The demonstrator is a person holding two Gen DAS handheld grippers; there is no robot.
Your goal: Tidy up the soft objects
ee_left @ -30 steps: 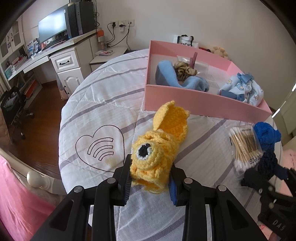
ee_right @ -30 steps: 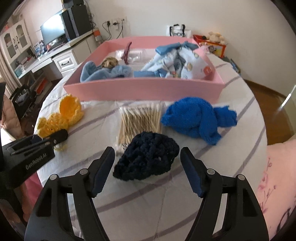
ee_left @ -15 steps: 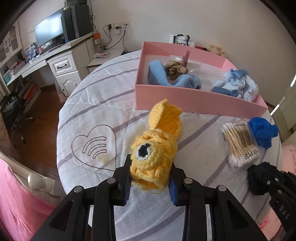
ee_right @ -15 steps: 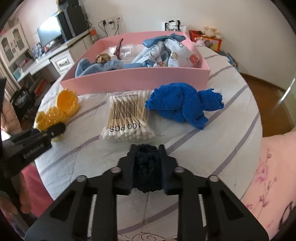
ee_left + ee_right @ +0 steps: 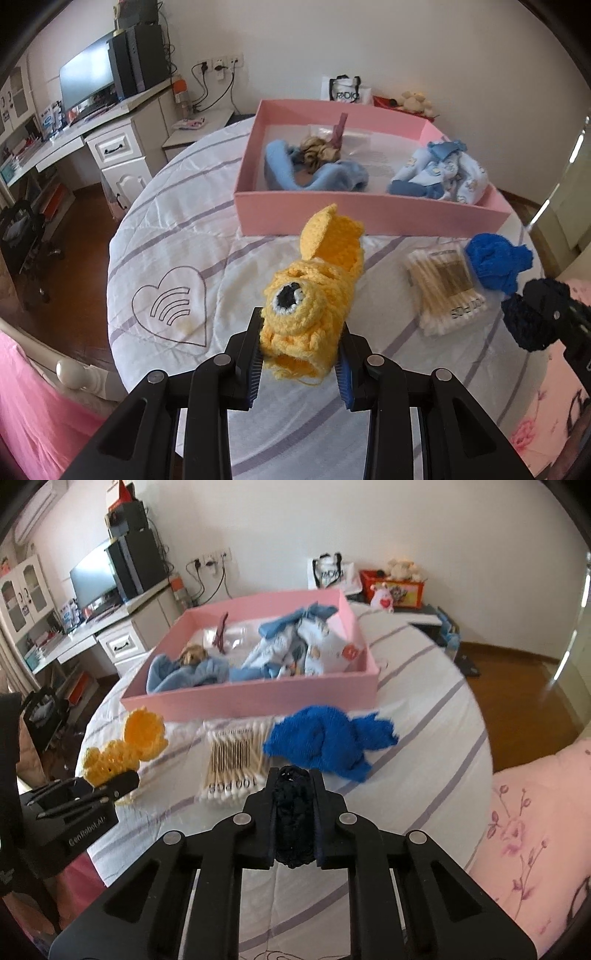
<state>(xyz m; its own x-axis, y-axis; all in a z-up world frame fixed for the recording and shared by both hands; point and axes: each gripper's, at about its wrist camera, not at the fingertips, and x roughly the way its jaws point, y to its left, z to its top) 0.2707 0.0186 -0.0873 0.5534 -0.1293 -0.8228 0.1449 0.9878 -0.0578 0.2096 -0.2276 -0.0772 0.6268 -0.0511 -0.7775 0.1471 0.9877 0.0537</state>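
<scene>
The left fingers (image 5: 301,360) are clamped on a yellow knit (image 5: 314,295); the right fingers (image 5: 294,812), just closed, pinch a navy knit (image 5: 293,812). Both are held above the bed (image 5: 177,221), near the pink box (image 5: 258,698).

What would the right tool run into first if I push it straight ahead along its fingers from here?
Probably the pack of cotton swabs or the bright blue knit piece; both lie just beyond the right tool, which is shut on a dark navy knit item. Depth is unclear. The pink box sits farther back.
</scene>
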